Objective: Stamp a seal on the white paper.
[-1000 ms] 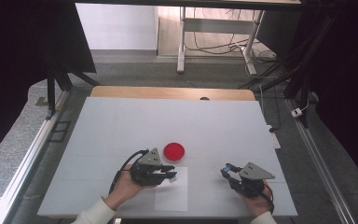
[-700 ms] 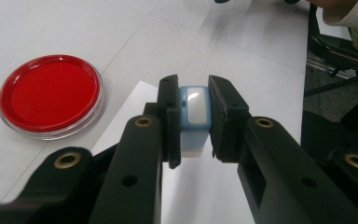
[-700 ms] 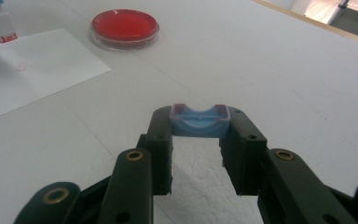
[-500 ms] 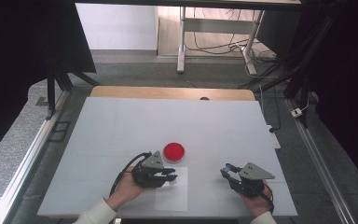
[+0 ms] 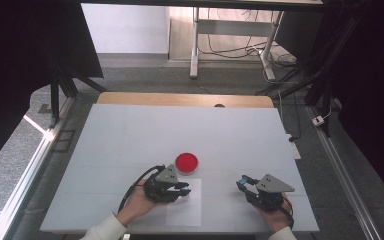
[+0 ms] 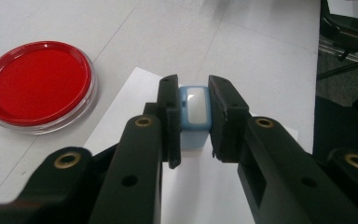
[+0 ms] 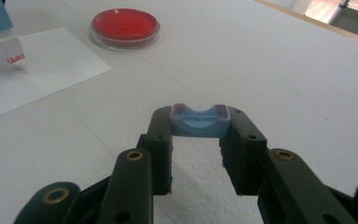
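A small blue and white stamp [image 6: 194, 107] stands upright between the jaws of my left gripper [image 6: 194, 86], which is shut on it. The right gripper view shows the stamp's [image 7: 0, 39] clear lower end with red marks, at or just above the white paper sheet [image 7: 51, 60]. My left gripper [image 5: 185, 189] sits over the paper's [image 5: 185, 212] far edge, just in front of the round red ink pad [image 5: 186, 162]. My right gripper [image 5: 243, 182], at the front right, is shut on a blue cap [image 7: 199, 121].
The ink pad [image 6: 36, 88] lies in a clear round case, left of the stamp in the left gripper view. The white table [image 5: 130, 135] stretches back to a wooden strip [image 5: 180, 99]. Dark frames and cables stand beyond it.
My left gripper has shifted very slightly toward the near side over the paper. The right gripper and the ink pad have stayed put.
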`<state>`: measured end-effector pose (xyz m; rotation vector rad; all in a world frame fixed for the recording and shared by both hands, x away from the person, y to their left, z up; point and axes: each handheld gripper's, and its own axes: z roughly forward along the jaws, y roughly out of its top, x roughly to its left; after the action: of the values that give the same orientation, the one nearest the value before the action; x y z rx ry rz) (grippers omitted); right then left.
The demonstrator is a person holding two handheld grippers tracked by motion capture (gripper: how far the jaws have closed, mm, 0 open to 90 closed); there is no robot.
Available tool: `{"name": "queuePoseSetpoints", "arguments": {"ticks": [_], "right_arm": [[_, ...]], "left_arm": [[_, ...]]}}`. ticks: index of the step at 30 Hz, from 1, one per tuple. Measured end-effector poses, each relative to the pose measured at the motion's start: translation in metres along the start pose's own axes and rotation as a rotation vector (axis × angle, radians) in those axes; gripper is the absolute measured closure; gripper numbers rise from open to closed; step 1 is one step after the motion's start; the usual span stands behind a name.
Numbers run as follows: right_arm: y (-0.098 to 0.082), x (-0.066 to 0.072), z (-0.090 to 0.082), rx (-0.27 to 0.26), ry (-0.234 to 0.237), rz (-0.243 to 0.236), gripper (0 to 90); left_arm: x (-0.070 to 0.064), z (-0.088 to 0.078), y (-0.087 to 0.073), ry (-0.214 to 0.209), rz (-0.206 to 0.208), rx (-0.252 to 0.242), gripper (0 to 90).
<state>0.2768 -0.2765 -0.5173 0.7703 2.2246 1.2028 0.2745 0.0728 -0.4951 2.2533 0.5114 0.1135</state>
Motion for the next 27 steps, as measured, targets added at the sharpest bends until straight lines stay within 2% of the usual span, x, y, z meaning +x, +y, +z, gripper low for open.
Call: {"name": "queuePoseSetpoints", "arguments": {"ticks": [27], "right_arm": [[-0.0001, 0.0001, -0.0002, -0.001, 0.001, 0.002, 64.7]], "left_arm": [[0.0013, 0.0065, -0.0044, 0.011, 0.020, 0.015, 74.9]]}}
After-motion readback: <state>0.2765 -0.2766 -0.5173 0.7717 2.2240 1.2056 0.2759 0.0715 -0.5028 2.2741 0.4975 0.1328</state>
